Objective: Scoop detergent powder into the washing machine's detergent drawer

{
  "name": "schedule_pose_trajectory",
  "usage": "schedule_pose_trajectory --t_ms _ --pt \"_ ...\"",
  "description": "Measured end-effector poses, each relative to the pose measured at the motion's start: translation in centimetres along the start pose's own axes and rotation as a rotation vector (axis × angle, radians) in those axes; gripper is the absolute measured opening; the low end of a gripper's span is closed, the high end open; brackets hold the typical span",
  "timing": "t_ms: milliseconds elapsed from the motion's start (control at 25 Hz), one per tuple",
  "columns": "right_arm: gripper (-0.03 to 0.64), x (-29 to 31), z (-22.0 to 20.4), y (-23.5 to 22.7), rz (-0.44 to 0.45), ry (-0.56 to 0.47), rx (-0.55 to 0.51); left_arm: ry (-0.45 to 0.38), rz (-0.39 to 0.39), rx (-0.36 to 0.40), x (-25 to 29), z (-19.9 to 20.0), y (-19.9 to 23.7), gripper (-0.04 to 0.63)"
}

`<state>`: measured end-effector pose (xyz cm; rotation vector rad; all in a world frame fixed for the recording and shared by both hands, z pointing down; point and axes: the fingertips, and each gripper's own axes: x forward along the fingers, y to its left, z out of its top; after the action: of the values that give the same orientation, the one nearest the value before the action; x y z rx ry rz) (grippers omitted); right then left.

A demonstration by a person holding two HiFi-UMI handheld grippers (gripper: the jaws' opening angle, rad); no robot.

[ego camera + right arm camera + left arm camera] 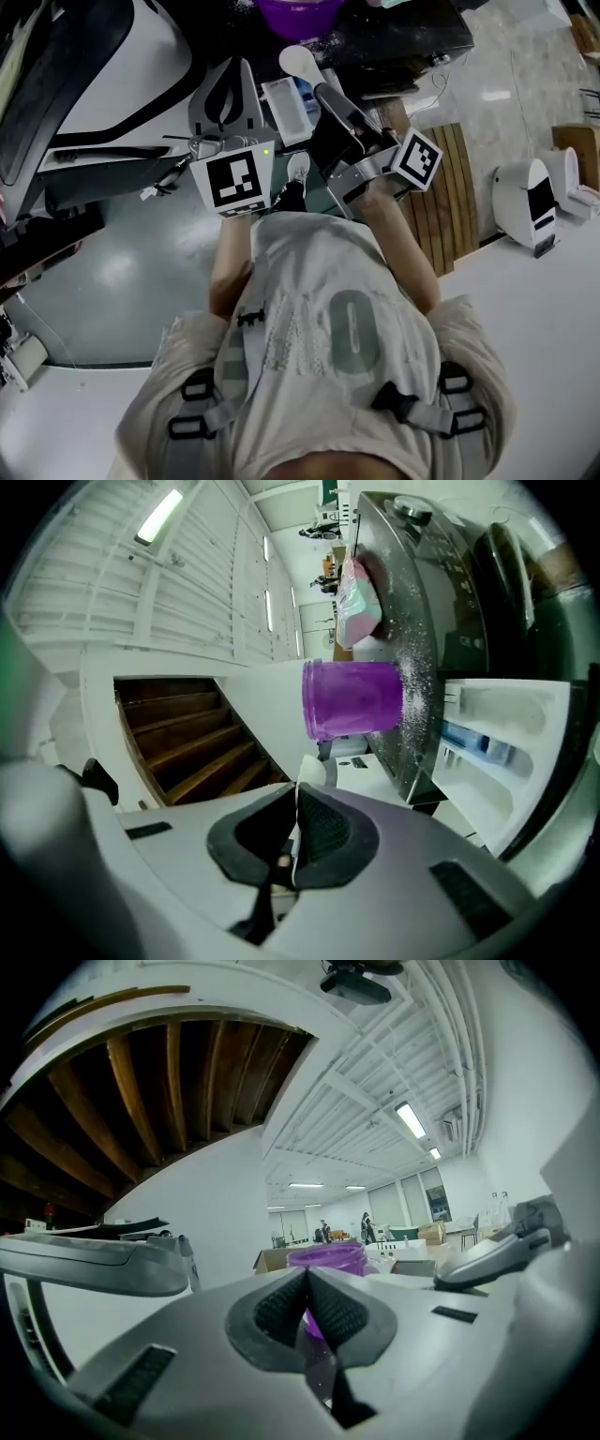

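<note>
Right gripper (pixel 296 797) clamps the white plastic scoop (pixel 300 62) by its handle!
Left gripper (pixel 307 1281) clenched empty; bowl hangs just beside the far rim of the open white detergent drawer (pixel 285 105).

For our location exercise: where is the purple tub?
Head view, top centre: the purple tub sits on the washing machine's dark top, just beyond the white scoop and the open detergent drawer.
</note>
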<state>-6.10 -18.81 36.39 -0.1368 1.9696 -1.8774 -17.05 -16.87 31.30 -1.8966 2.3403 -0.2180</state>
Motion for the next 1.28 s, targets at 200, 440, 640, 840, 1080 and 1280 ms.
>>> schedule_pose_trajectory --t_ms 200,440,640,840,1080,1280 --pt "0.011 -1.5 -0.8 -2.2 -0.05 0.002 -0.018 0.005 0.023 -0.008 -0.2 -0.8 1.0 0.02" --pt "0.011 -2.8 -0.9 -5.4 -0.111 0.031 -0.021 0.024 0.055 -0.006 -0.6 -2.3 1.4 0.02" --pt "0.011 -3.5 -1.6 -7.5 -0.157 0.059 -0.023 0.057 0.082 -0.029 -1.4 -4.0 1.3 0.02" --pt "0.011 -4.2 -2.3 -8.8 -0.205 0.072 -0.06 0.085 0.071 -0.028 -1.9 -5.3 0.9 0.02" --pt "0.011 -4.5 -2.3 -9.7 -0.26 0.091 -0.091 0.095 0.081 -0.046 -2.2 -5.7 1.4 0.02" --pt "0.011 -4.6 -2.4 -10.6 -0.316 0.124 -0.124 0.103 0.088 -0.049 -2.3 -6.1 1.7 0.02"
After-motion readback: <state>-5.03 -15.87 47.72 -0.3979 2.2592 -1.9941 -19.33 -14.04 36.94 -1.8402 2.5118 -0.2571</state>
